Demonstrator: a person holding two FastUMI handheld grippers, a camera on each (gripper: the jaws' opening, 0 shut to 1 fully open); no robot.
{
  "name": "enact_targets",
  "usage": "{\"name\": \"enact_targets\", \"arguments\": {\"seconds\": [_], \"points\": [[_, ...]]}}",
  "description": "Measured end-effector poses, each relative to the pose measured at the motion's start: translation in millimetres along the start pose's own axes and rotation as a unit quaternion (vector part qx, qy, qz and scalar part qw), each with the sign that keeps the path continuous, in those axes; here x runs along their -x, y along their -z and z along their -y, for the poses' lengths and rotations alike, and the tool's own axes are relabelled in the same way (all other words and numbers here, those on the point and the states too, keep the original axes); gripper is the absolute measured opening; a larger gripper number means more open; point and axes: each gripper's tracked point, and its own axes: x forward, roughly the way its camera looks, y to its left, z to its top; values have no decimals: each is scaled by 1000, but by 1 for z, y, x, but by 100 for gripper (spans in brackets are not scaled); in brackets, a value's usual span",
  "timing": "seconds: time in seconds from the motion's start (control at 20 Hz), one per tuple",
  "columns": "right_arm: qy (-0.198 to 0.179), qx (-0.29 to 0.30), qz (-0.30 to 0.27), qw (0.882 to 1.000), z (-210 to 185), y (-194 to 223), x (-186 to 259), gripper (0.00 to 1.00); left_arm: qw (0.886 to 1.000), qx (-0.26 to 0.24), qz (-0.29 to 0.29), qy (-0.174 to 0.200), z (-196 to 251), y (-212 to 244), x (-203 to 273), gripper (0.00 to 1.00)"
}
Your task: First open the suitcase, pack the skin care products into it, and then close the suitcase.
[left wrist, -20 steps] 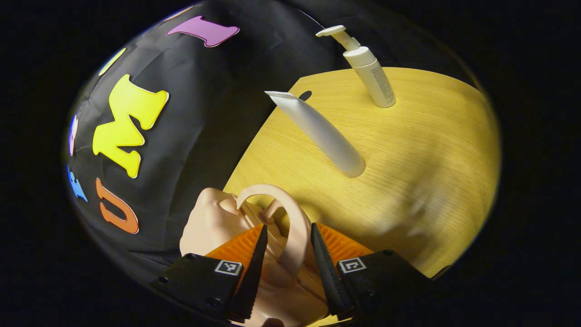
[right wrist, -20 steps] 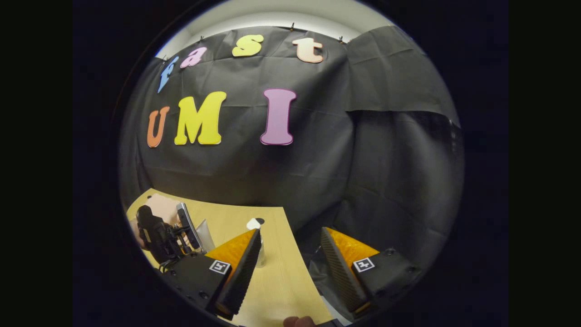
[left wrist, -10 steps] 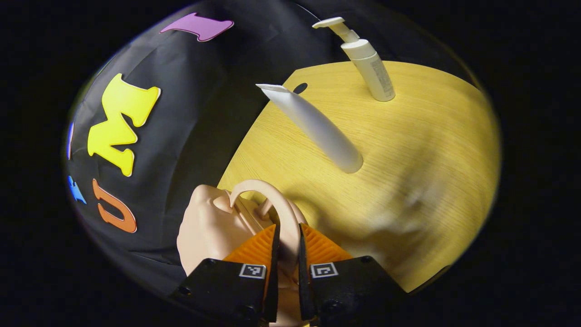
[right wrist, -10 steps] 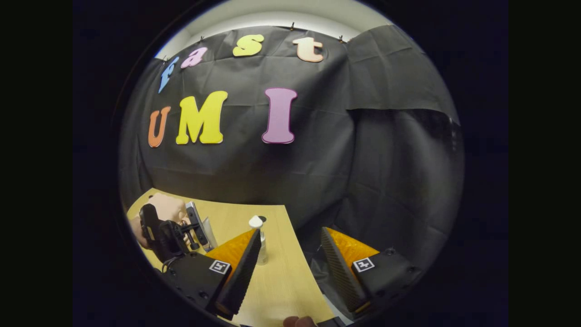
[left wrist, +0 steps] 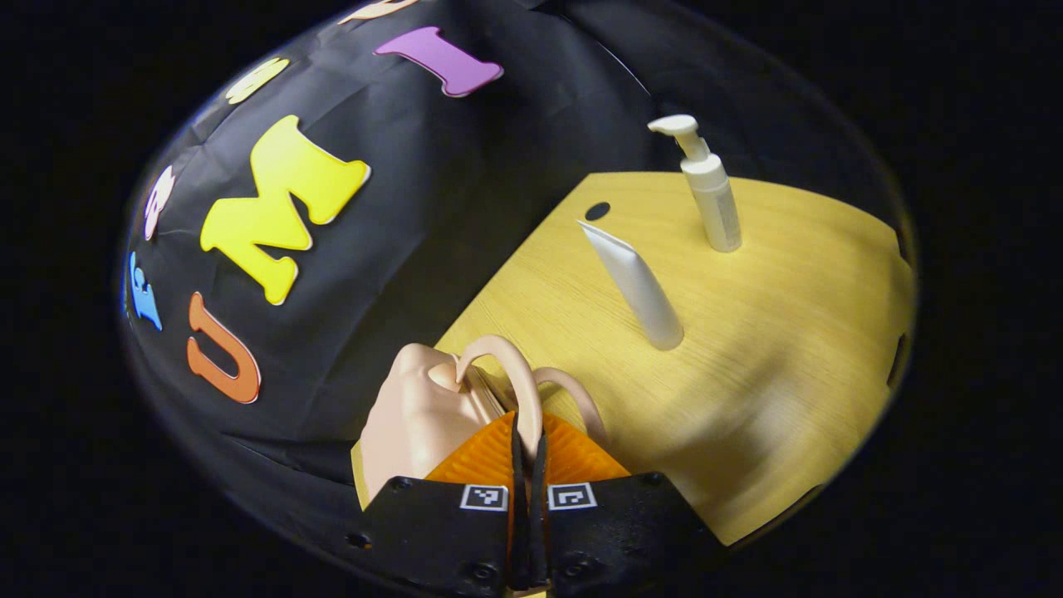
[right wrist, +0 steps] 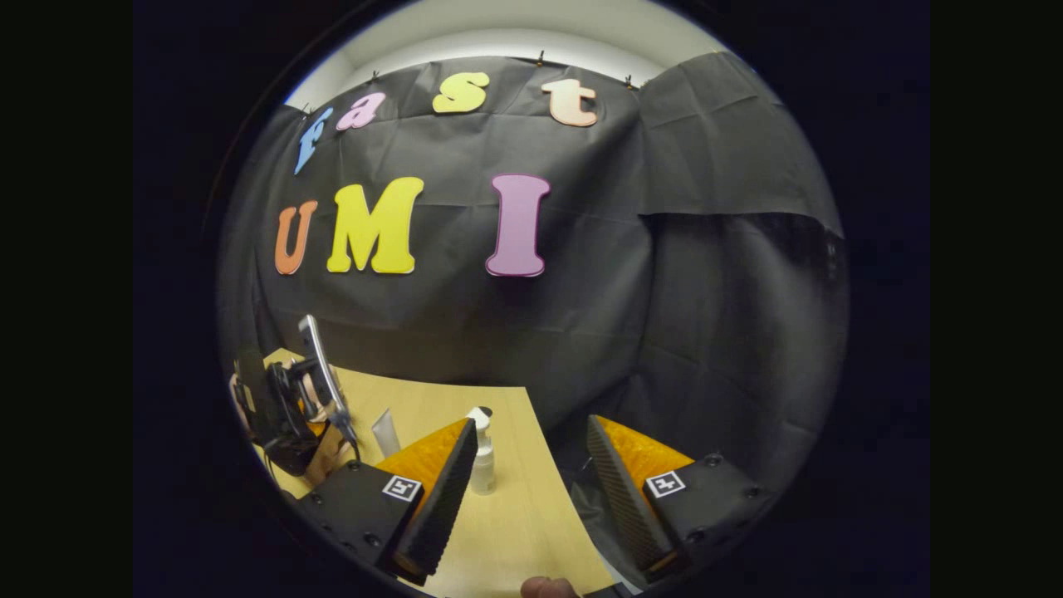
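My left gripper [left wrist: 528, 453] pinches one pink handle [left wrist: 516, 382] of the suitcase [left wrist: 415, 415], with both fingers pressed on it. The suitcase sits at the table's [left wrist: 747, 357] edge, by the black wall. Past the suitcase, a white tube [left wrist: 635, 286] stands on its cap. Farther from the suitcase stands a pump bottle [left wrist: 710, 187]. My right gripper [right wrist: 531, 482] is wide apart and holds nothing, over the table's edge.

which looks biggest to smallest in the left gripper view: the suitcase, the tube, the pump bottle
1. suitcase, though it is nearest the camera and partly behind the left gripper
2. tube
3. pump bottle, close to the tube and farther off, so unsure
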Motion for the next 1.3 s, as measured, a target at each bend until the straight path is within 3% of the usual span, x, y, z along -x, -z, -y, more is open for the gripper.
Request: {"name": "enact_targets", "arguments": {"seconds": [0.2,0.35,0.55,0.75,0.9,1.15,1.3], "points": [[-26,9,10,1000,-26,-11,0,77,996,70,40,-34,-52,-9,26,3],[-39,15,20,999,-43,-20,1,79,987,127,74,-67,-104,-9,46,3],[-52,15,27,998,-66,-33,4,80,960,228,119,-110,-178,14,80,3],[-63,24,31,997,-89,-44,7,79,934,279,140,-172,-262,69,88,3],[-69,41,33,996,-106,-49,11,79,922,299,136,-206,-307,124,83,3],[-76,79,42,993,-134,-54,21,79,897,360,122,-228,-347,223,62,3],[-74,88,40,993,-145,-54,22,79,876,419,100,-219,-349,284,36,3]]}}
